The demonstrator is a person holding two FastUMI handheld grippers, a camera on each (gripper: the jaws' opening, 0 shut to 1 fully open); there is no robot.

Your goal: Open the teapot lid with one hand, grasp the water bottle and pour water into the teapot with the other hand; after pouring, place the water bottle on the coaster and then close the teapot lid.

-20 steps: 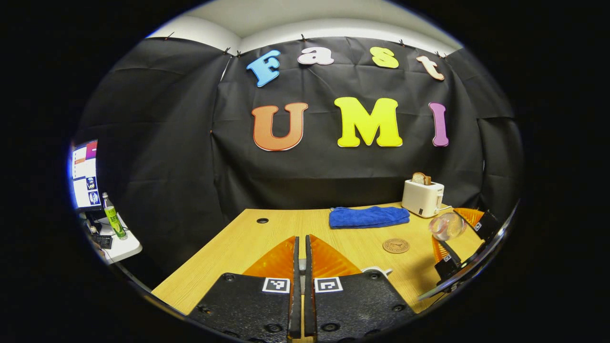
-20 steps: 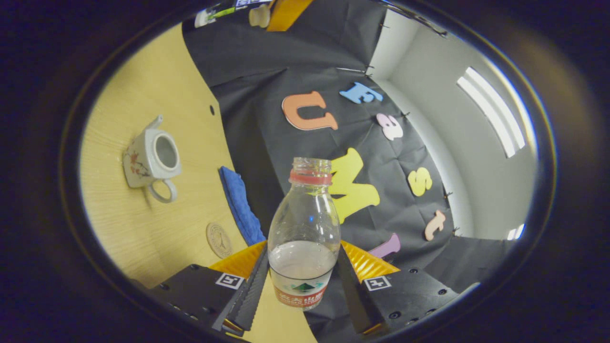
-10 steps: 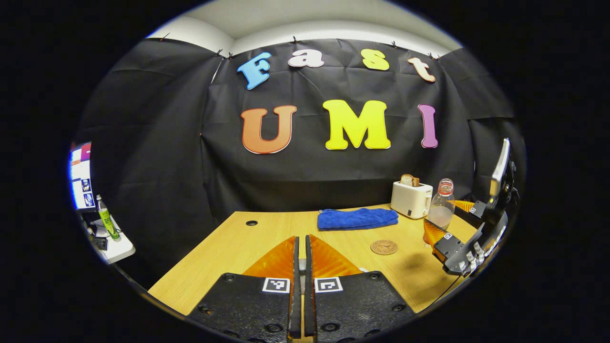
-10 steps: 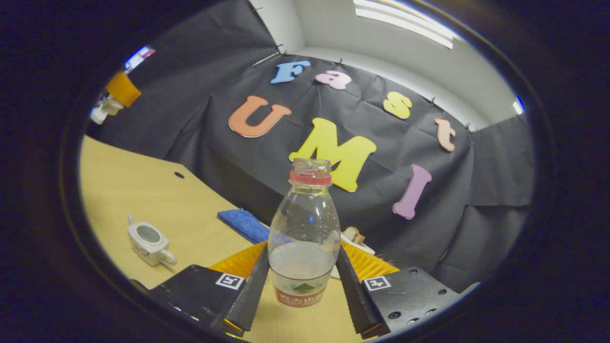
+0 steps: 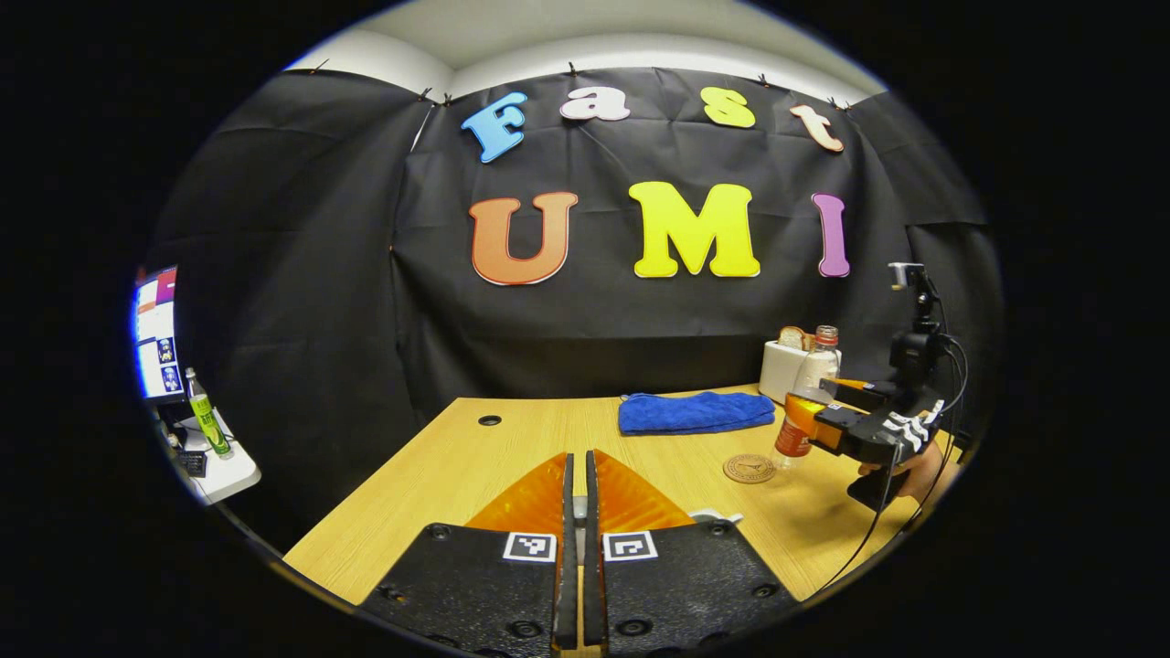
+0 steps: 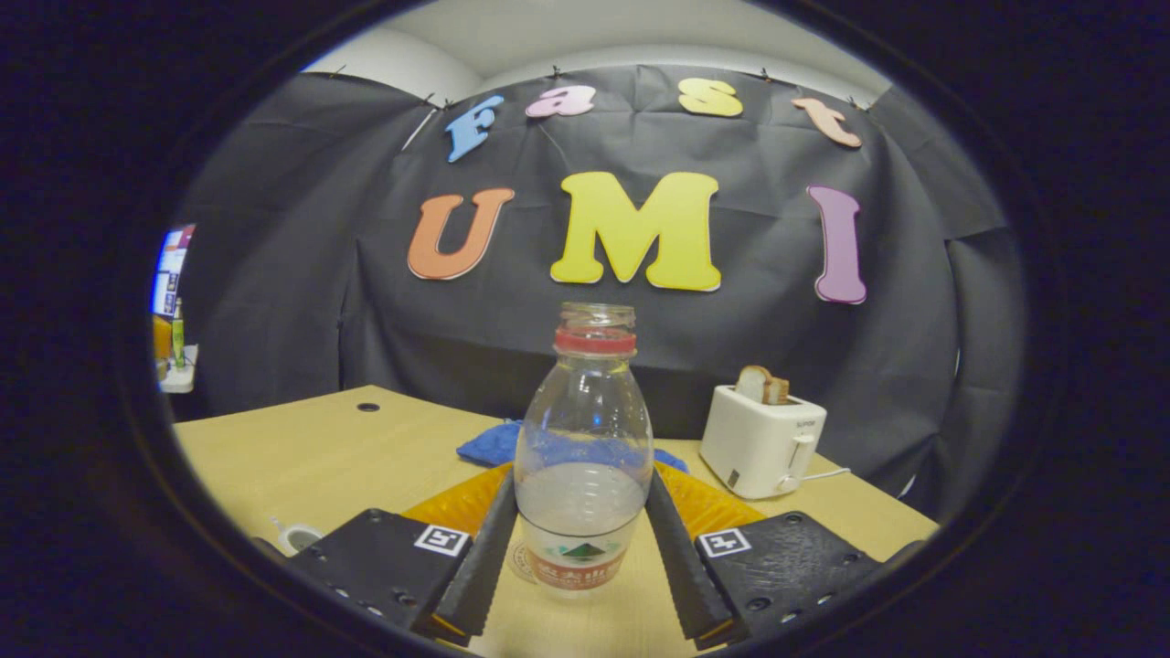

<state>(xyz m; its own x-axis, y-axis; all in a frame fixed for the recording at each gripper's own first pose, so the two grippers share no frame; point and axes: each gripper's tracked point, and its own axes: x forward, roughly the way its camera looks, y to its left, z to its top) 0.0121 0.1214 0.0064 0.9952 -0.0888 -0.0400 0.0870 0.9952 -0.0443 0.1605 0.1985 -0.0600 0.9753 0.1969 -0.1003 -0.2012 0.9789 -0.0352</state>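
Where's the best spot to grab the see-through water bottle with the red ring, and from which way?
Grip the clear plastic water bottle by its straight lower body at the label, coming in level from the side. It stands upright and open-topped; higher up the shoulder slopes to a narrow neck, where fingers would likely slip. The right gripper is shut on exactly that part.

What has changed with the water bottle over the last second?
The right hand-held gripper has swung the water bottle from tilted back to upright and carried it toward the coaster, close by it now; whether it touches down is unclear. The grip stays shut on the bottle. The left hand-held gripper stays closed; towel and toaster unmoved.
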